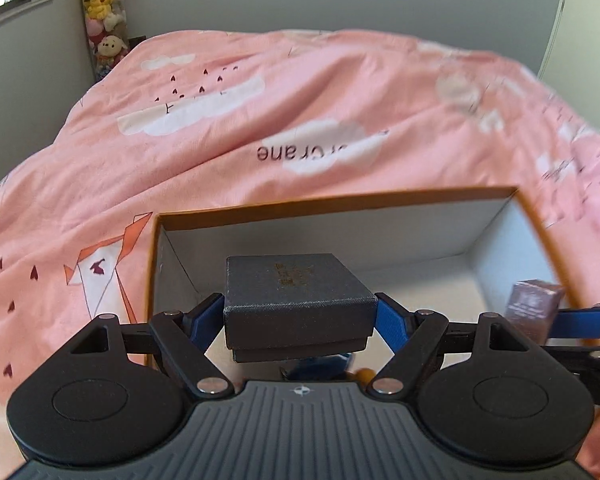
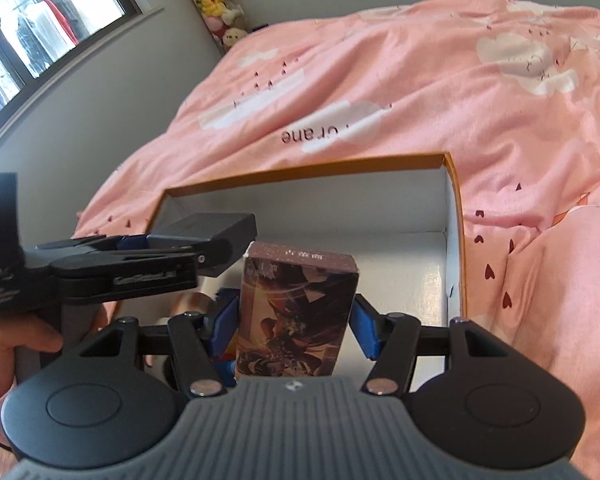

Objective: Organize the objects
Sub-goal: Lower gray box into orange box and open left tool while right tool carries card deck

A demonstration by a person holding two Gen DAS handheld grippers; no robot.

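My left gripper (image 1: 300, 312) is shut on a dark grey lidded gift box (image 1: 296, 300), held over the left part of an open orange-rimmed cardboard box (image 1: 340, 200) with white inside walls. My right gripper (image 2: 296, 312) is shut on a brown printed card box (image 2: 296, 312), standing upright between its blue pads above the same cardboard box (image 2: 308, 172). In the right wrist view the left gripper (image 2: 140, 244) with the grey box (image 2: 208, 228) is at the left, held by a hand (image 2: 16, 336). In the left wrist view the card box (image 1: 534, 308) shows at the right edge.
The cardboard box lies on a bed with a pink duvet (image 1: 260, 100) printed with clouds and cranes. A column of plush toys (image 1: 100, 12) stands in the far corner by a window (image 2: 40, 20). Small blue and orange items (image 1: 340, 364) lie in the box beneath the grey box.
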